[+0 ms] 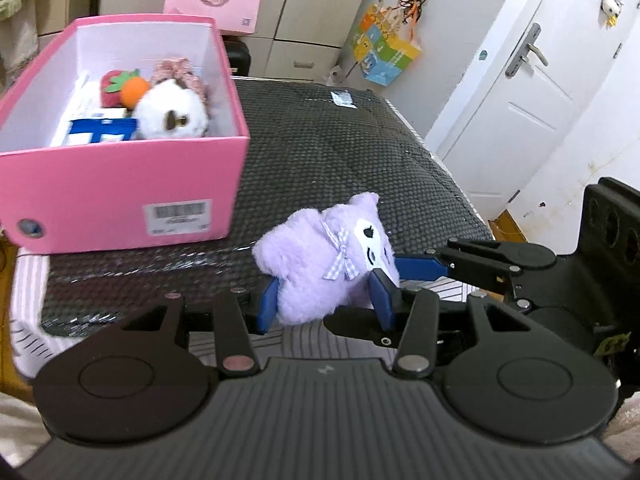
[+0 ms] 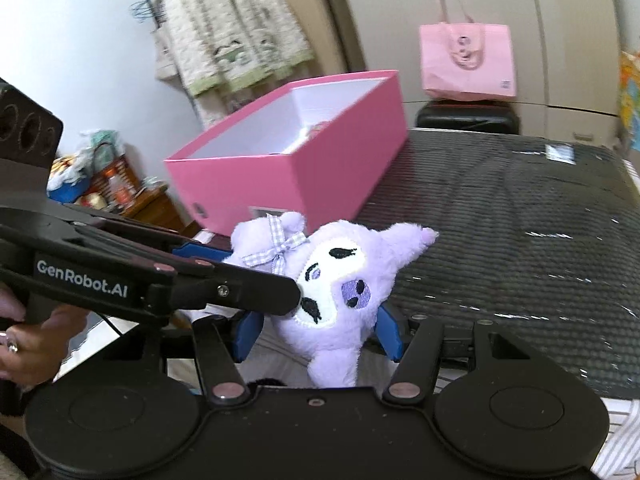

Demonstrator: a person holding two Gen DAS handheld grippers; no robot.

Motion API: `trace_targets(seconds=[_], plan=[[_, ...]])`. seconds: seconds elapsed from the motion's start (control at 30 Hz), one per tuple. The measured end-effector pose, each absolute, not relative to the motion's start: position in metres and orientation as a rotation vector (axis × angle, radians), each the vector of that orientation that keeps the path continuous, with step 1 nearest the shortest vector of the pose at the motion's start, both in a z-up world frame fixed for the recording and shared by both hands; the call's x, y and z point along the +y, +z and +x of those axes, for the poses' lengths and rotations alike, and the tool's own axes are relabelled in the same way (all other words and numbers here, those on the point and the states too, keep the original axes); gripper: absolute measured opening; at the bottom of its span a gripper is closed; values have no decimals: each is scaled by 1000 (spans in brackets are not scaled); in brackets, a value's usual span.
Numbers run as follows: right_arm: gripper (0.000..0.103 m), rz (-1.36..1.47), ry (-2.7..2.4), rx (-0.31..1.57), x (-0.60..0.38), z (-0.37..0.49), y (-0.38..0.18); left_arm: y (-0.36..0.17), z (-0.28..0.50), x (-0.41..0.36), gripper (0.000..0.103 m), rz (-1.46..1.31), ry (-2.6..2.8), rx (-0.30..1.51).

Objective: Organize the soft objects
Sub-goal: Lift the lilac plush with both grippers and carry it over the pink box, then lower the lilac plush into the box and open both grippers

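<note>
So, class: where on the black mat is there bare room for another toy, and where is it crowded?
Free: the black mat right of the pink box. Crowded: the near edge, where both hand-held grippers clamp the purple plush.

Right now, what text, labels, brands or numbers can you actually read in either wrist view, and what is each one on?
"GenRobot.AI": white lettering on the black body of the left tool, seen in the right wrist view.
Barcode sticker on the pink box: bars and print too blurred to read.
Small label on the dark mat: too small to read.
Pink bag: a printed design and small square code, no legible words.
Colourful bag: print unreadable.
</note>
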State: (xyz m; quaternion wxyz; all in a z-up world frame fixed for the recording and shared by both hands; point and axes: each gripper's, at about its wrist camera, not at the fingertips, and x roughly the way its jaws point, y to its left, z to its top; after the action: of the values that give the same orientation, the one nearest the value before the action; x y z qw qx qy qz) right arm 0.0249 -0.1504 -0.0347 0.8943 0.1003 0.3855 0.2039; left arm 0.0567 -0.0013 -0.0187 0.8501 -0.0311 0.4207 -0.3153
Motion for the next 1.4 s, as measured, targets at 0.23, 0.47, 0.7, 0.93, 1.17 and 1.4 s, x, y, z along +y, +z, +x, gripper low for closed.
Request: trace_targets(seconds=[0.23, 0.47, 0.7, 0.93, 1.17, 1.4], plan=[[65, 174, 512, 780, -128, 29, -11, 5, 48, 25, 46, -73, -646, 851], [65, 175, 561, 760, -120, 46, 7, 23, 53, 39, 46, -79, -634, 783], [65, 141, 562, 730, -111, 69, 18, 26, 69, 53, 46, -144, -621, 715], [65, 89, 554, 701, -102, 98, 28, 31, 99, 65, 46, -185, -625, 674], [65, 83, 585, 693, -100, 148, 26, 30, 139, 74, 48, -243, -547, 651], [65, 94, 612, 762, -94, 188, 12, 14, 172, 85, 48, -310, -504, 712]])
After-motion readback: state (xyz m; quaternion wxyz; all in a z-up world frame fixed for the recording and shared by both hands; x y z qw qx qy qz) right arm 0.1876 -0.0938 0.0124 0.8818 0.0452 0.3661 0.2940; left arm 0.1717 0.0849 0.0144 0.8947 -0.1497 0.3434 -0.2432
